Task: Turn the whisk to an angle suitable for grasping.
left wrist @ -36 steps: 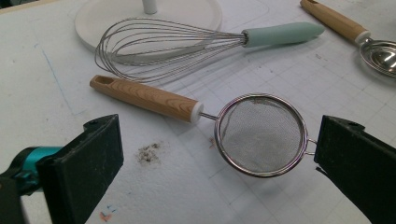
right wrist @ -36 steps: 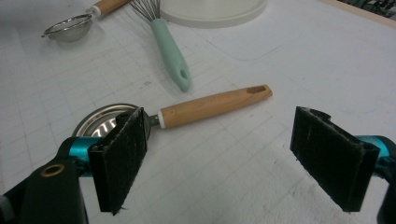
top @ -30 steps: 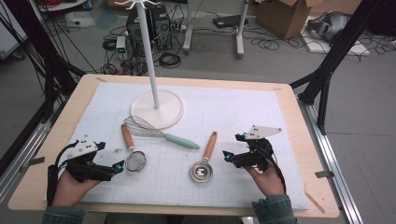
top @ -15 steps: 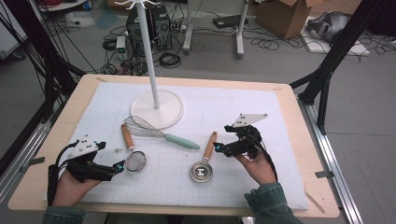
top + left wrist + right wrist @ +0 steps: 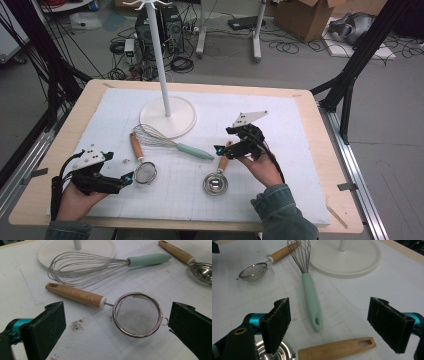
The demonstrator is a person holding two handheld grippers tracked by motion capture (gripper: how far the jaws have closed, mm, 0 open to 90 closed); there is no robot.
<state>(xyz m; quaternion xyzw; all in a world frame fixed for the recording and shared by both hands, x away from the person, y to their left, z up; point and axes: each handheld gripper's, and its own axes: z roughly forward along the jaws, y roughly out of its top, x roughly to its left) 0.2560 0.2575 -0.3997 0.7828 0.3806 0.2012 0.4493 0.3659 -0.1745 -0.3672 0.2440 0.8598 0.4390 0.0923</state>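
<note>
My left gripper (image 5: 128, 178) rests open at the front left of the white mat, and its jaws point at a small mesh strainer (image 5: 145, 173) with a wooden handle. In the left gripper view the strainer (image 5: 137, 314) lies between and just beyond the open jaws of that gripper (image 5: 116, 322). My right gripper (image 5: 219, 149) hovers open over the wooden handle of a steel scoop (image 5: 215, 183). In the right gripper view this gripper (image 5: 332, 320) has the scoop handle (image 5: 337, 348) beneath its jaws. The mint handle of a wire whisk (image 5: 312, 302) lies just ahead.
A white stand with a round base (image 5: 167, 117) and a tall pole rises at the back middle of the mat. The whisk (image 5: 172, 143) lies in front of it, wires toward the base. Wooden table edge (image 5: 320, 135) borders the mat.
My right gripper has travelled left and away from the person, from the mat's right side to above the scoop's handle. The left gripper and the utensils have stayed put.
</note>
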